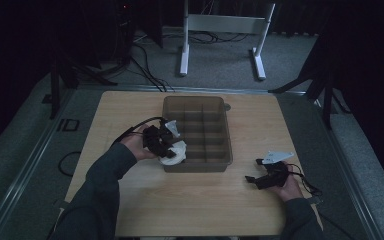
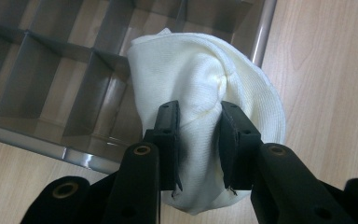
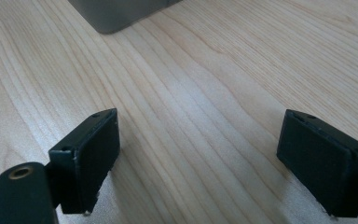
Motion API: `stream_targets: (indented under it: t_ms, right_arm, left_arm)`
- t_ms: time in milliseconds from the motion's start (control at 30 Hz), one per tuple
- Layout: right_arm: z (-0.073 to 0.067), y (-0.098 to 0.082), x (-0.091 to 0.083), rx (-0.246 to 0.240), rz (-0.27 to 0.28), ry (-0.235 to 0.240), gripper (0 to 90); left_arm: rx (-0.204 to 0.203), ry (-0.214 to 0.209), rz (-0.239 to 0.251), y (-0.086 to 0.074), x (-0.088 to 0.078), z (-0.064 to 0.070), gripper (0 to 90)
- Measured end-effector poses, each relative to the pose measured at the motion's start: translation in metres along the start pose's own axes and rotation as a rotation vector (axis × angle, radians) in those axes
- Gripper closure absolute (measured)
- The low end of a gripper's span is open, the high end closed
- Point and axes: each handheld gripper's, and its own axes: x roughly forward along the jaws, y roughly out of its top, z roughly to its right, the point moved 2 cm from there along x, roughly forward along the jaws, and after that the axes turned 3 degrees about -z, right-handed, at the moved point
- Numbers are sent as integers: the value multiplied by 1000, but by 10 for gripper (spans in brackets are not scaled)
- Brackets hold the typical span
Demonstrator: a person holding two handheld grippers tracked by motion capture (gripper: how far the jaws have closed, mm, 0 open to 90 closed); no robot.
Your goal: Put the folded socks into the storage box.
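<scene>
Table (image 1: 190, 200): light wood-grain top, seen from above in a dim room; grey carpet, cables and a white desk frame (image 1: 225, 25) beyond the far edge.

Organiser tray (image 1: 223, 160): translucent grey-brown plastic, rectangular, divided by thin walls into rows of small compartments. It stands near the middle of the table, long side running away from the person. In the left gripper view its near-left corner and several bare compartments show (image 2: 51, 79).

Cloth (image 2: 205, 84): white ribbed knit, bunched into a rounded bundle. It sits at the tray's near-left corner, lapping over the rim, partly above the corner compartment and partly above the table just outside the wall. From the high view it shows as a pale lump (image 1: 174, 152) against the tray's left wall. Whether it rests on the compartment floor cannot be told.

Left gripper (image 2: 198, 140): black, held in the person's left hand (image 1: 135, 147), dark sleeve behind it. Its jaws are pressed in on a gathered fold of the cloth, one to each side, the fabric bulging above and below them.

Right gripper (image 3: 200, 158): black, with a grey three-cornered plate on top, held in the right hand (image 1: 290, 190) low over bare table, well to the right of the tray's near corner. Its jaws stand spread wide with nothing between them.
</scene>
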Motion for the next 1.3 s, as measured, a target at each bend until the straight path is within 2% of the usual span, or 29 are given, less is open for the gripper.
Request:
stream_targets:
  t_ms: [1133,1300]
  right_arm:
    - [0,0,0,1,1,0,126]
    - [0,0,0,1,0,0,126]
  left_arm:
    - [-37,-32,-79,5,31,-13,709]
    - [-50,-38,-108,6,40,-13,707]
